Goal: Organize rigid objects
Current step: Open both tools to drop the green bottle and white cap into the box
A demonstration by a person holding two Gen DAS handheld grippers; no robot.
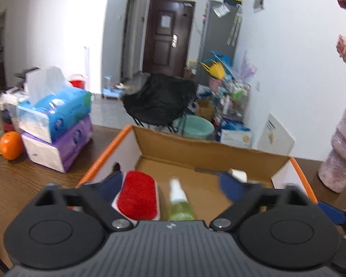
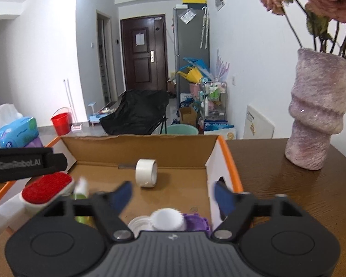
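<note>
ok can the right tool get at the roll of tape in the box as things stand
Probably yes. The right tool is open and empty over the cardboard box, and the tape roll stands on edge straight ahead on bare box floor. Nothing lies between; the lint brush sits off to the left.

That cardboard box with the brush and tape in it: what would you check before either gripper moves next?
1. Left gripper fingers apart, nothing held: ok.
2. Right gripper fingers apart, nothing held: ok.
3. Red brush inside the cardboard box: ok.
4. Green spray bottle lying beside the brush: ok.
5. Tape roll clear of the right gripper: ok.
6. Items left outside the box: cannot tell.
</note>
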